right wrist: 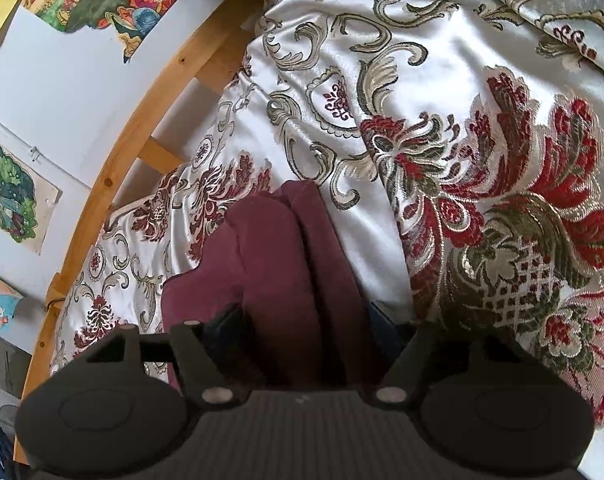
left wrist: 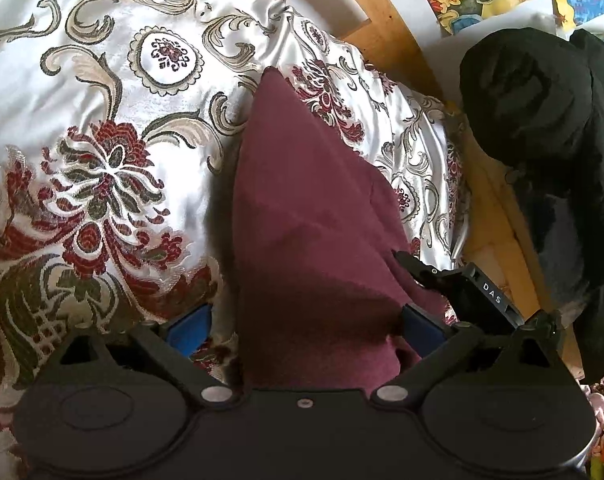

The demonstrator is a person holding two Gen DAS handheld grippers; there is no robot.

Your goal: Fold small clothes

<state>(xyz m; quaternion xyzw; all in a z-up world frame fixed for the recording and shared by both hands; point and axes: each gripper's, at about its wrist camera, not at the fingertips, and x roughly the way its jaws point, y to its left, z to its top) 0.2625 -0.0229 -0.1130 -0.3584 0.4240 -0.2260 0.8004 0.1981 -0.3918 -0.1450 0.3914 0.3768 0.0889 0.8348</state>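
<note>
A maroon garment [left wrist: 302, 208] lies on a floral satin bedspread [left wrist: 102, 100]. In the left wrist view my left gripper [left wrist: 305, 328] stands wide open, its blue-padded fingers [left wrist: 192, 326] either side of the near end of the cloth, which runs between them. My right gripper's black finger shows at the garment's right edge [left wrist: 433, 276]. In the right wrist view the garment [right wrist: 286, 264] is bunched in lengthwise folds and passes between the spread fingers of my right gripper [right wrist: 302, 324], which is open.
A wooden bed frame rail [left wrist: 381, 20] runs along the bedspread's edge, also in the right wrist view [right wrist: 114, 168]. A person in black clothing [left wrist: 541, 120] stands beside the bed. Colourful pictures [right wrist: 10, 196] hang on the white wall.
</note>
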